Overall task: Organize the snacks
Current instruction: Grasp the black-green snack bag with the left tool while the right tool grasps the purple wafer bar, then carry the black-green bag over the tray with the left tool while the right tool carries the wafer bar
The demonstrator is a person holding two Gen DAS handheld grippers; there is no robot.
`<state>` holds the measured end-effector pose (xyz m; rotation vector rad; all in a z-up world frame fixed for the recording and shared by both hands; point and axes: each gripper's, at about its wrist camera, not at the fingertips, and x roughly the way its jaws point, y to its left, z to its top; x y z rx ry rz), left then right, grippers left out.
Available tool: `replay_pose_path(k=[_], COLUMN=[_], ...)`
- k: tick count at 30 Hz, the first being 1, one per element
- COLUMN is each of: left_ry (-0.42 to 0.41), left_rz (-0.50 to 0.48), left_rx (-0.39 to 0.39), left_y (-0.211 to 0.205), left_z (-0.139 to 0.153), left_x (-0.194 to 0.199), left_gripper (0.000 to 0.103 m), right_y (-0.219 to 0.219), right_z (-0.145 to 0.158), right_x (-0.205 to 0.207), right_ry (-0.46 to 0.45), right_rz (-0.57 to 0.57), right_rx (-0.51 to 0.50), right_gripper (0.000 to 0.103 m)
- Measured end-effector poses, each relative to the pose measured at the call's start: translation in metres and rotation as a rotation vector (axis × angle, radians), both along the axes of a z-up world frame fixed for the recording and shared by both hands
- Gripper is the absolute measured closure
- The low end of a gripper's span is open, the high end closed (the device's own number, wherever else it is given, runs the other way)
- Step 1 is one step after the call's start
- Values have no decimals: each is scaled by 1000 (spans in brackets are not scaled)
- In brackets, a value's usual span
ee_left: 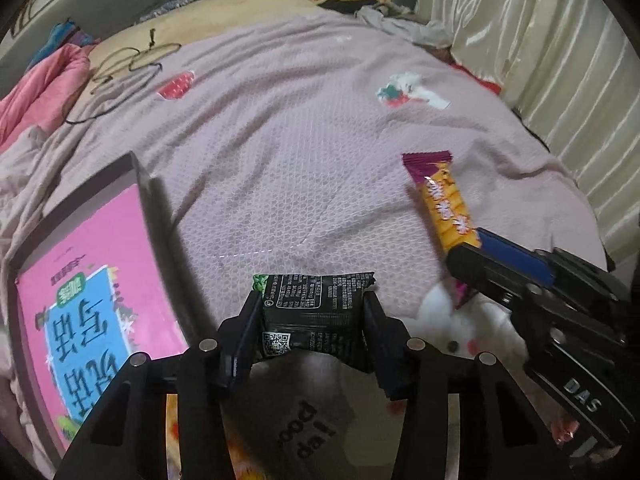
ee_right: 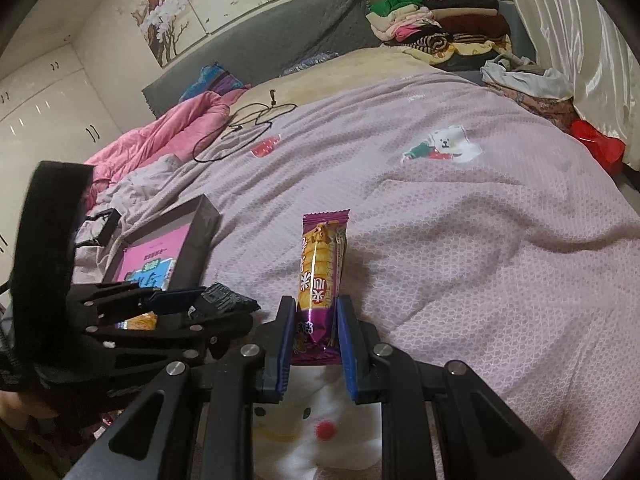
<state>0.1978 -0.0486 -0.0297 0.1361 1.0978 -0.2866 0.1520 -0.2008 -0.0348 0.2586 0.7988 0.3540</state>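
My left gripper (ee_left: pixel 314 308) is shut on a black snack packet (ee_left: pixel 316 312), held above the bed just right of a dark box (ee_left: pixel 144 184) with a pink card inside. My right gripper (ee_right: pixel 314 320) is shut on a long orange and purple snack bar (ee_right: pixel 320 268), pointing forward over the bed. The bar (ee_left: pixel 444 200) and the right gripper (ee_left: pixel 480 256) also show at the right of the left wrist view. The left gripper (ee_right: pixel 224 300) with the black packet (ee_right: pixel 228 300) shows at the left of the right wrist view, near the box (ee_right: pixel 200 232).
A mauve quilt (ee_right: pixel 460 220) covers the bed. A pink blanket (ee_right: pixel 168 132) and a black cable (ee_right: pixel 240 124) lie far left. Folded clothes (ee_right: pixel 436 28) are piled at the headboard. White curtains (ee_right: pixel 580 40) hang on the right. A red item (ee_right: pixel 596 144) lies by them.
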Motion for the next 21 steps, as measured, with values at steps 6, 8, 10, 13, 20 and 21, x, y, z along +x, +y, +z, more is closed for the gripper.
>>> replay_pose_path(k=[6, 8, 10, 13, 20, 21], left_ry=[-38, -47, -64, -80, -108, -115], left_rz=[30, 40, 52, 68, 114, 125], left_rx=[-15, -17, -17, -20, -33, -32], left_y=[11, 15, 21, 30, 58, 64], left_z=[19, 24, 30, 39, 54, 57], left_x=[-20, -26, -34, -44, -69, -72], left_gripper=[53, 53, 53, 53, 53, 53], right_y=[6, 9, 13, 19, 38, 40], right_z=[8, 11, 16, 21, 36, 37], right_x=[-9, -12, -17, -24, -41, -43], right_ry=[-29, -39, -57, -73, -114, -115], right_rz=[29, 40, 53, 70, 125, 133], right_rx=[-6, -8, -10, -9, -7, -4], right_gripper=[82, 82, 82, 82, 82, 82])
